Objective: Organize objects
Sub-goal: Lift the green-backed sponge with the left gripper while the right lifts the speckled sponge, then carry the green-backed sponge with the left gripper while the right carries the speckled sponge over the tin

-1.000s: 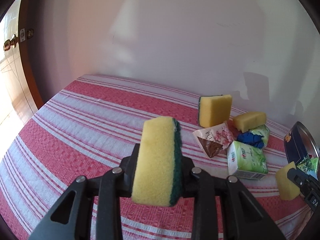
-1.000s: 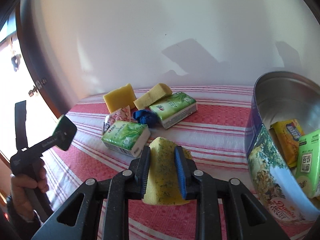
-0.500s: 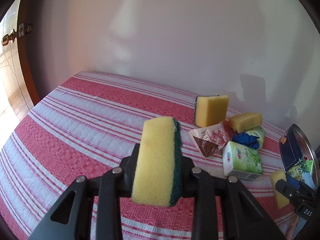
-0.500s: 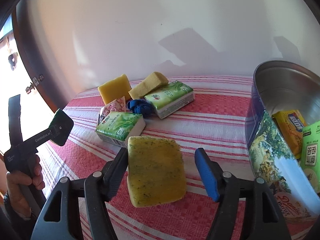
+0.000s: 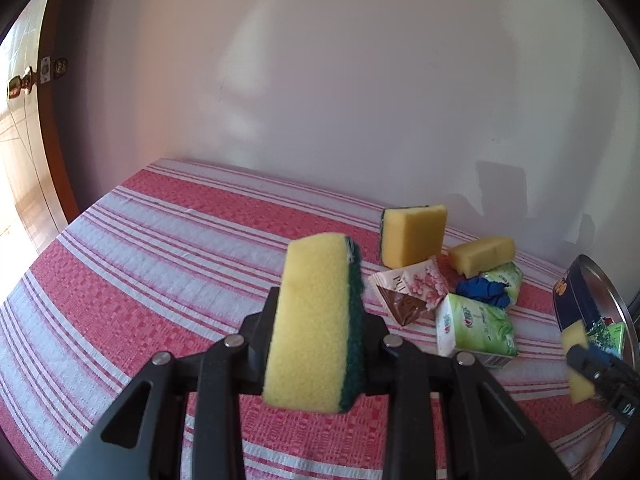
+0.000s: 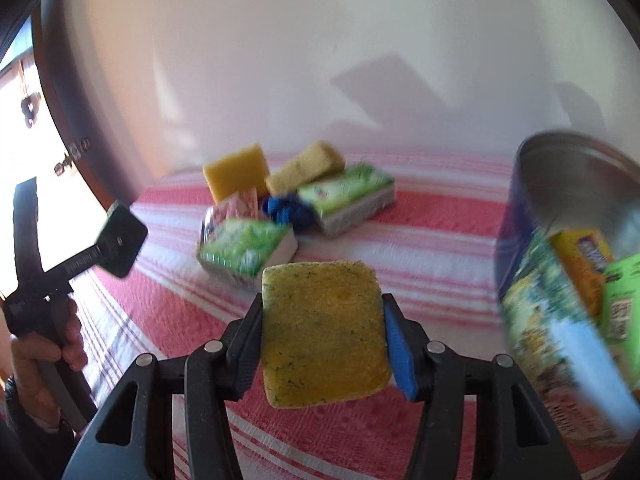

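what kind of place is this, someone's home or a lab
Probably a home: a table under a red-and-white striped cloth against a plain wall, a wooden door with a brass handle, and household items like sponges and tissue packs.

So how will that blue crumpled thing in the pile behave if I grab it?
The blue crumpled thing looks soft and bunched, so it would probably flop and feel light. It sits wedged between the tissue packs, so pulling it may nudge them.

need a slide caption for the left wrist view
Left hand-held gripper clamps a yellow sponge with green scouring pad above the red-and-white striped tablecloth.
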Demonstrator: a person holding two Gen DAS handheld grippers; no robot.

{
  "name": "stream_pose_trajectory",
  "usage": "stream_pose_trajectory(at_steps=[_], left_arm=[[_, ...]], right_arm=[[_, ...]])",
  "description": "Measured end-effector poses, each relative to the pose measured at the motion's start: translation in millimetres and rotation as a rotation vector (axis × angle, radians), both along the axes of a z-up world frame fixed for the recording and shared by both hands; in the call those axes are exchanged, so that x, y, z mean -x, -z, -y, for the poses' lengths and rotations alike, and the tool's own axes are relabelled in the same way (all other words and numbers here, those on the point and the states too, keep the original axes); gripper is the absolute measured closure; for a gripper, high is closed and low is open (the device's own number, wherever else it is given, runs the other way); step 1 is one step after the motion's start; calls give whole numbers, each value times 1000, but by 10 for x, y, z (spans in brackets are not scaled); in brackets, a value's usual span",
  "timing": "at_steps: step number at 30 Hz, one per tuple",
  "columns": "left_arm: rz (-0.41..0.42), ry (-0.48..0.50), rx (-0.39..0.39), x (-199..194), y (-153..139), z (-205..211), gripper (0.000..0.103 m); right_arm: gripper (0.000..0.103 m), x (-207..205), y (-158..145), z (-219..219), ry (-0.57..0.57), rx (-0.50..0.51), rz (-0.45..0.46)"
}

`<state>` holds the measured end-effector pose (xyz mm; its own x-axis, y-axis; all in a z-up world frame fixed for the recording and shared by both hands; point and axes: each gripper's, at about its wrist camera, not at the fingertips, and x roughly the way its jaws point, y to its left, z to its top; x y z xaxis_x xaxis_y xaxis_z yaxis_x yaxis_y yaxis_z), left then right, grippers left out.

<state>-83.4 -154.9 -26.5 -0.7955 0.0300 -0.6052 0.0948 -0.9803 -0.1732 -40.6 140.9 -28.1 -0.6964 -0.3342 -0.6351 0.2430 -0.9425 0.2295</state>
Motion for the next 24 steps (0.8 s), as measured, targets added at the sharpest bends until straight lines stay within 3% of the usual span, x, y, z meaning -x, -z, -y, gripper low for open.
stream_pose_trajectory(at_steps=[4,9,13,24], left_arm=[[-66,-8,23,-96,-81,-121,73],[-98,-4,59,-193,-137,-417,73],[-116,33,117,-260,-176,-775,73],[-140,91,123,-361,-280,-1534,73]], right_arm=[[46,-178,-271,-221,51,64,-163],[46,-335,-449,-370,131,39,-279],[46,-434,-491,-489,181,5,-327],[46,-641,-614,-962,246,-22,-394]])
